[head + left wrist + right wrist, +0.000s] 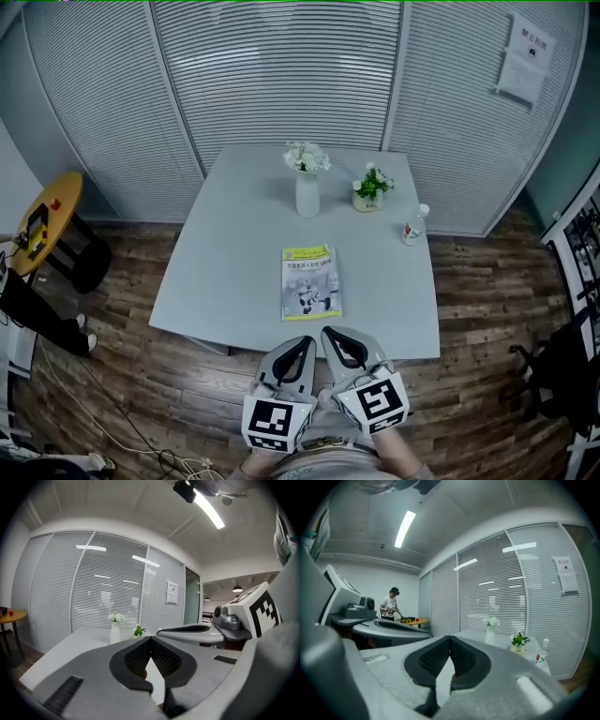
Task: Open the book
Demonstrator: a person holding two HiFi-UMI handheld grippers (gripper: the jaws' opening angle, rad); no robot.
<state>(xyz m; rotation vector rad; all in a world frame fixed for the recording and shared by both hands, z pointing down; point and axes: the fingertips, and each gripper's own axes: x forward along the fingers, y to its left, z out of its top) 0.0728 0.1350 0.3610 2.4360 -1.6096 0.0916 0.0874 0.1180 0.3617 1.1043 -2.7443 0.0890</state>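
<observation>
1. Head view, task item: the book [311,283] lies flat and closed, cover up, on the grey table [234,244], near its front edge.
2. Head view, tools: the left gripper [306,340] and the right gripper [329,331] sit side by side just in front of the book, off the table edge. Neither touches the book.
3. Head view, other stock: behind the book stands a white vase [307,195] of flowers. A potted plant [367,192] and a bottle [413,225] stand behind the book and to its right.
4. Progress: 0 of the opening appears done. My judgement is that the approach, catching the cover edge and lifting it all remain.
5. Left gripper view: the jaws are pressed together with nothing between them. The book cannot be made out here. The vase and plant show beyond the tips, and the right gripper shows alongside.
6. Right gripper view: the jaws likewise meet at the tips and are empty. Only this view shows a person [391,604] standing at a round yellow table [412,620], far off to the book's left.
</observation>
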